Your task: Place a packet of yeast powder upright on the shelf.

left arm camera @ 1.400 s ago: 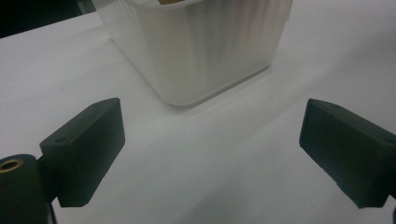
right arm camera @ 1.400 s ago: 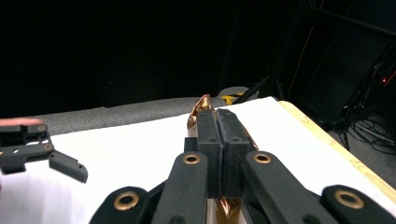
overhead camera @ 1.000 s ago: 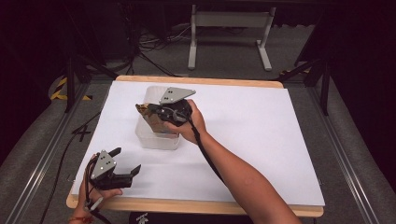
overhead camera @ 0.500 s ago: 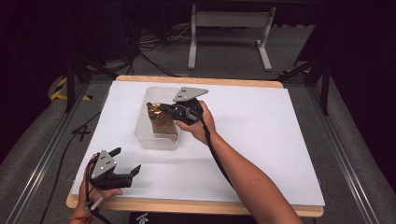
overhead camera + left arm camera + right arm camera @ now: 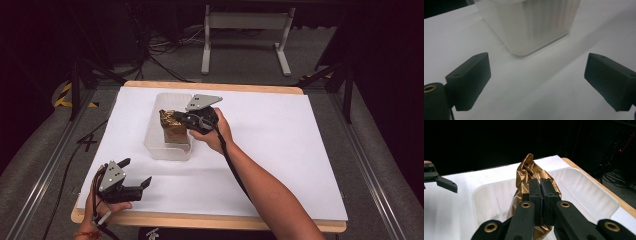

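While one gold bag (image 5: 534,178) sits in one tub (image 5: 170,145), two grippers show.

A lab or recording studio: a wooden table (image 5: 210,86) covered with a white sheet (image 5: 280,145) stands on grey carpet (image 5: 240,55), ringed by dark curtains, metal rails (image 5: 40,175), loose cables (image 5: 155,60) and a stand's metal legs (image 5: 245,35).

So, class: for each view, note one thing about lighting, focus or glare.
High view: bright white table, dark surroundings. Left gripper view: clear tub blurred, soft shadows beneath. Right gripper view: gold bag glints against a black background, fingers soft.
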Available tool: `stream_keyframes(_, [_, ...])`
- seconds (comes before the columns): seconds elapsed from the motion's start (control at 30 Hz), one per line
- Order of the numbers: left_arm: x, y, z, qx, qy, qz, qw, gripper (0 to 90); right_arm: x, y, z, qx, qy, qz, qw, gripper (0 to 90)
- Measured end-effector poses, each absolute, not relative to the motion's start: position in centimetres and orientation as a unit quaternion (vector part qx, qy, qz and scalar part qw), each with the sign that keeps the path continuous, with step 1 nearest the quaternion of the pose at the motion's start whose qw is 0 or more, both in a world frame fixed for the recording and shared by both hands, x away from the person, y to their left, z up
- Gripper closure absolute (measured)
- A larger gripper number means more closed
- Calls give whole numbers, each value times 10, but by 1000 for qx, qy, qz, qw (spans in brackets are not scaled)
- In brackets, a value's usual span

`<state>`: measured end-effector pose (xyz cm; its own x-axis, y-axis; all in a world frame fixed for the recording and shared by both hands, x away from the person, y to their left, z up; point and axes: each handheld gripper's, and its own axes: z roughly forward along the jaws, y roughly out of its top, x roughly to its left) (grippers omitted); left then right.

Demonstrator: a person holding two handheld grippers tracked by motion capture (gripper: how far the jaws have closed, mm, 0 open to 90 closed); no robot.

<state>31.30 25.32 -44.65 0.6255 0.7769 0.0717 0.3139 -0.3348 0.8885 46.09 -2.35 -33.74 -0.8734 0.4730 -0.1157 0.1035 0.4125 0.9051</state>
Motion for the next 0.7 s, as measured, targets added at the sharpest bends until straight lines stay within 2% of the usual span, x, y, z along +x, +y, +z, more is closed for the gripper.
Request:
stream_keyframes(0.47, [316, 253, -449, 780, 351, 254, 451, 77, 459, -22, -332, 161, 829, 502, 187, 843])
stream_keyframes(0.7, [317, 253, -449, 781, 350, 251, 452, 77, 454, -22, -328, 157, 828, 500, 200, 718])
